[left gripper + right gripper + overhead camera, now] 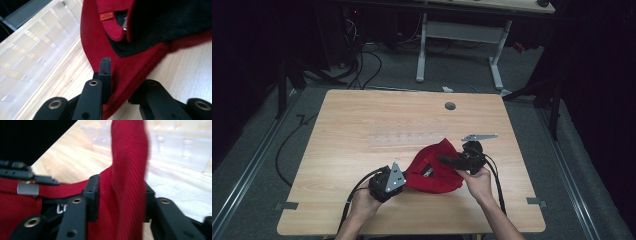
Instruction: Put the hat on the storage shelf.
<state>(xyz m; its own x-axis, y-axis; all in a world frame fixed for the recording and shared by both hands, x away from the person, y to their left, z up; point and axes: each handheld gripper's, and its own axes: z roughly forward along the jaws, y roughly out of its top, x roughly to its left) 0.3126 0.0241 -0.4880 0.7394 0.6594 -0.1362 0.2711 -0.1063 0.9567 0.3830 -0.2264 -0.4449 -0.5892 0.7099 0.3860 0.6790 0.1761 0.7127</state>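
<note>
Left hand: low centre-left, left tool (pixel 403 178) clamped on the red cap's (pixel 434 170) brim edge.
Right hand: lower right of centre, right tool (pixel 447 160) clamped on the cap's raised fabric.
Cap: lower centre of tabletop (pixel 362 130).
Room: dark, grey floor.

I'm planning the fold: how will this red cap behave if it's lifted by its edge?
Probably floppy: the red cap bends into a standing fold between the right tool jaws. Likely light, as the left tool pinches only its hem. The ribbed cloth should grip rather than slip.
</note>
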